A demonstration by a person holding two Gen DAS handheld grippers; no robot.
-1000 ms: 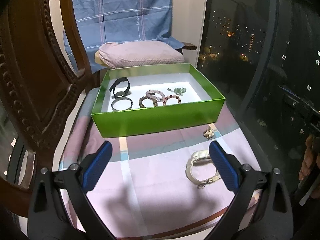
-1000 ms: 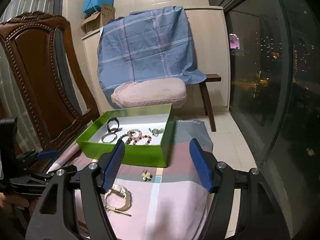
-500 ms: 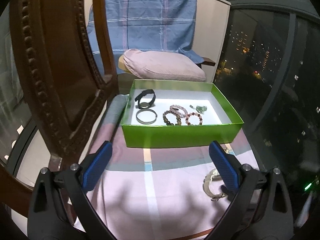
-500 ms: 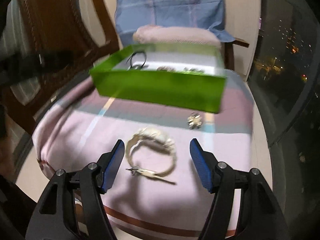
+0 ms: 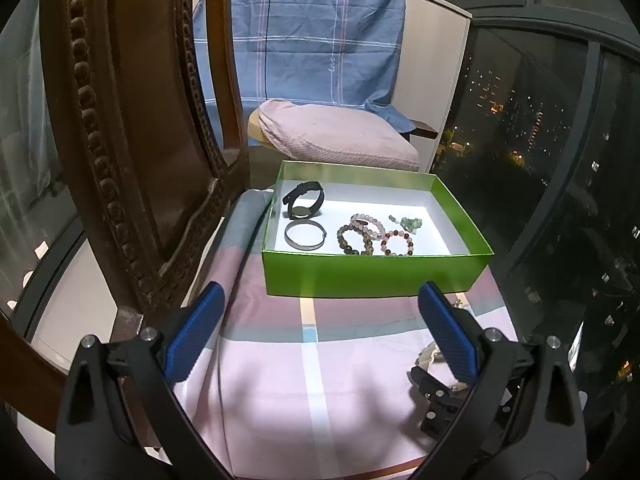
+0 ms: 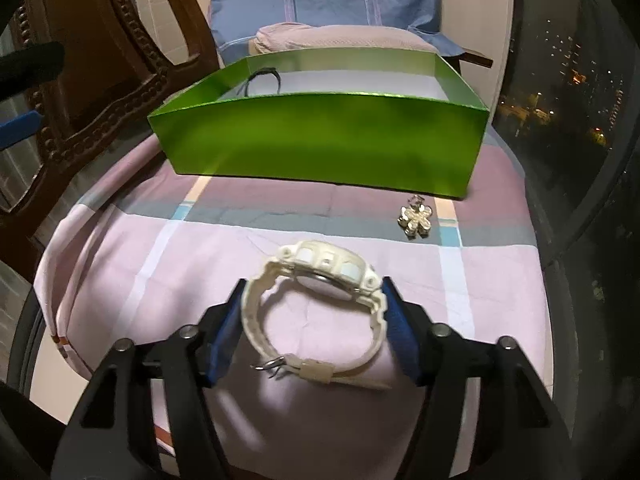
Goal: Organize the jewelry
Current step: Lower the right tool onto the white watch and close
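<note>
White watch point(image 6: 320, 276) lies on checked cloth point(image 6: 160, 256), just in front of green box point(image 6: 320, 140). Right gripper point(image 6: 314, 300) straddles watch, jaws just closing, blue pads at strap sides; squeeze not certain. Flower charm point(image 6: 416, 220) between watch and box. Left gripper point(image 5: 320, 320) spread wide, empty, facing box.

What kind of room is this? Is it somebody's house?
Most likely a home, high up in an apartment building. A carved wooden chair and a pillow stand nearby, and the big window looks out on city lights at night.
</note>
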